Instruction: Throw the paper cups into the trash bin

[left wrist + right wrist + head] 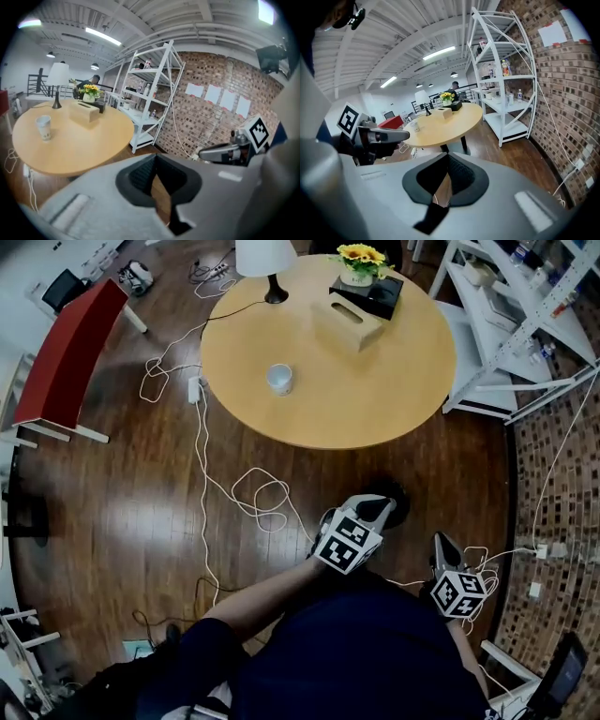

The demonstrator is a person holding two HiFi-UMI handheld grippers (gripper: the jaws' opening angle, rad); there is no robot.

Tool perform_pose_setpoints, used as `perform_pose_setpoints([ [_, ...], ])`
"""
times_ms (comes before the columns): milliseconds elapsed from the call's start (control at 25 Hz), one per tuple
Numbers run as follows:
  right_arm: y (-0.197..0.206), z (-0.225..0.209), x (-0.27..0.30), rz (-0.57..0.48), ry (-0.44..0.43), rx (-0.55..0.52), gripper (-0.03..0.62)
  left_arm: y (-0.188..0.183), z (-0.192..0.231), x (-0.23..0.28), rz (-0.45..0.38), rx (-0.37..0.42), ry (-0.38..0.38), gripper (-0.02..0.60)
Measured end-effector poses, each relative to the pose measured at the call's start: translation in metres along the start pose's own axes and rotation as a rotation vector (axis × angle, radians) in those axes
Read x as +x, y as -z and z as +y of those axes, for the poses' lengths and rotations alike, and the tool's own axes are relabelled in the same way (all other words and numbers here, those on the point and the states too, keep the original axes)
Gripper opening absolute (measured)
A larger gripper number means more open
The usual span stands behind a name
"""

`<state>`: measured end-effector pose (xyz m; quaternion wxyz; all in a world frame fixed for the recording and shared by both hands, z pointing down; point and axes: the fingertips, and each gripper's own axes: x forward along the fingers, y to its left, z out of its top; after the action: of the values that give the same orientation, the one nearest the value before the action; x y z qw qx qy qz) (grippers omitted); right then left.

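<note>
A white paper cup [279, 379] stands upright on the round wooden table [375, 399], left of its middle. The cup [43, 127] shows at the left in the left gripper view and small and far off in the right gripper view [414, 125]. Both grippers hang low in front of the person, short of the table's near edge. My left gripper [375, 506] is shut with nothing in it; its pads [140, 176] meet. My right gripper [442, 546] sits to its right, also shut and empty, its pads [459, 176] together. No trash bin shows in any view.
On the table's far side stand a lamp [267, 263], a wooden tissue box [347, 322] and a flower pot [360, 266] on a black box. White shelving [511, 324] stands right of the table by a brick wall. Cables [253, 498] lie on the wooden floor. A red bench [66, 352] is at left.
</note>
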<state>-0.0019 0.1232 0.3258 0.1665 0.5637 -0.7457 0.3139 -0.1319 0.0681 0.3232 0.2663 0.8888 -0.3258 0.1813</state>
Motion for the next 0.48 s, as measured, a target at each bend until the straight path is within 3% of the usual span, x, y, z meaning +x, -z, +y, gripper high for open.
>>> perform_pose_setpoints([
  [120,-0.019,0.004,0.025,-0.014,0.018,0.008,0.009,-0.024,0.063,0.008,-0.033,0.031,-0.038,0.005],
  [240,-0.026,-0.003,0.038,-0.013,0.044,0.037,0.009,-0.035,0.144,0.010,-0.029,0.049,-0.177,0.015],
  [320,-0.027,-0.009,0.045,-0.003,0.052,0.057,0.009,-0.043,0.202,0.003,-0.012,0.076,-0.318,0.083],
  [400,-0.035,-0.015,0.055,-0.003,0.046,0.070,0.009,-0.053,0.262,-0.006,0.023,0.130,-0.472,0.215],
  [480,-0.046,-0.019,0.063,-0.012,0.037,0.064,0.009,-0.060,0.314,-0.016,0.079,0.201,-0.602,0.247],
])
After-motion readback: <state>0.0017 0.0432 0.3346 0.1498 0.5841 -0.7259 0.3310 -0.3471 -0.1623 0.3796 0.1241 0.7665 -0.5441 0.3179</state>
